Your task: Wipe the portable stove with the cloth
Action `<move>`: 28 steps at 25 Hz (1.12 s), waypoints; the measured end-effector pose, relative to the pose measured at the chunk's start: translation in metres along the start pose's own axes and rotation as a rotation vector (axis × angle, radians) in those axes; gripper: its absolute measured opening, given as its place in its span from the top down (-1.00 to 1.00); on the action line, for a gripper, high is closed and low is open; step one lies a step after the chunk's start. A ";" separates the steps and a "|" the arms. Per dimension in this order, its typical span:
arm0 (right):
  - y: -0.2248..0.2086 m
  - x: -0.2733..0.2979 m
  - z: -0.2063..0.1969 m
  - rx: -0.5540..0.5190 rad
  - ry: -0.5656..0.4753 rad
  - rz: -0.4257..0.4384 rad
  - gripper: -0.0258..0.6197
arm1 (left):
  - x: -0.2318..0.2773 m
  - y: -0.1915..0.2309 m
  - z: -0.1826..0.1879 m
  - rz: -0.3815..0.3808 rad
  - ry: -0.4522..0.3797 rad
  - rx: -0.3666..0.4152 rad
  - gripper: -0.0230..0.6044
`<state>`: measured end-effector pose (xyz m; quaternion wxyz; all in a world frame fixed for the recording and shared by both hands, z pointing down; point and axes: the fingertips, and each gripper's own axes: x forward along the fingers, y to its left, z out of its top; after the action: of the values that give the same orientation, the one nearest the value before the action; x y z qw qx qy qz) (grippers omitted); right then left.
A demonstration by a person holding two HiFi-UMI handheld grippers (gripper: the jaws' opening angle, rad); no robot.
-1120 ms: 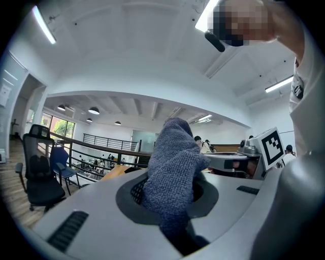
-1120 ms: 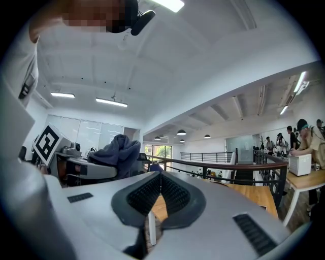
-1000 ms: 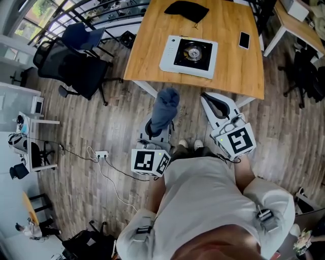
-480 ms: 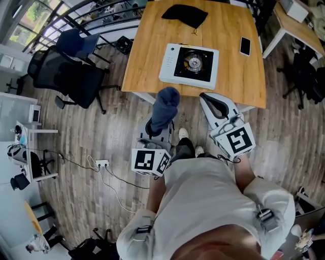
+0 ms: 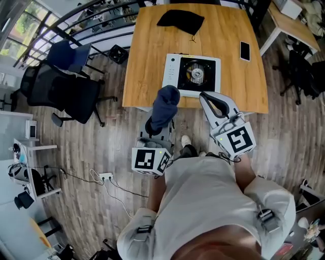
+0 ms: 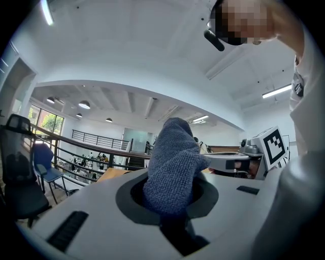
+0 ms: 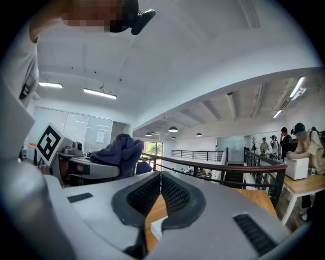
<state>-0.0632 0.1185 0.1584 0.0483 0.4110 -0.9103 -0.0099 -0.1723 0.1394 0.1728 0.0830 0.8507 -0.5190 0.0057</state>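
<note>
The left gripper (image 6: 172, 203) has its jaws closed on a blue-grey cloth (image 6: 173, 165), which stands up out of them in a bunched roll. The right gripper (image 7: 160, 176) holds nothing: its ribbed jaws meet at the tips, and the gap below them shows a strip of wood and a white corner.

From the head view, both grippers are held in front of the person at the near edge of the wooden surface (image 5: 147, 56). The cloth's top overlaps that edge, just left of the portable stove (image 5: 192, 75). The stove lies flat near the edge, white with a black top and a round burner in the middle. A phone (image 5: 245, 51) lies to its right and a black bundle (image 5: 181, 20) at the far side.

Around are a plank floor (image 5: 101, 147), a black office chair (image 5: 66, 94), a blue chair (image 5: 71, 55) and a railing (image 5: 91, 15).
</note>
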 end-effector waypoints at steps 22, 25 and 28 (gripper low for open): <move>-0.027 0.093 -0.017 0.021 0.051 -0.125 0.85 | 0.076 0.092 -0.001 -0.102 0.026 -0.021 0.68; -0.036 0.102 -0.020 0.025 0.056 -0.129 0.85 | 0.087 0.096 -0.002 -0.103 0.029 -0.019 0.68; -0.044 0.113 -0.020 0.028 0.051 -0.118 0.85 | 0.098 0.103 -0.002 -0.094 0.033 -0.017 0.68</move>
<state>-0.1030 0.0050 0.1850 0.0648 0.4645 -0.8831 0.0104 -0.2181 0.0070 0.1981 0.0988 0.8732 -0.4772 0.0115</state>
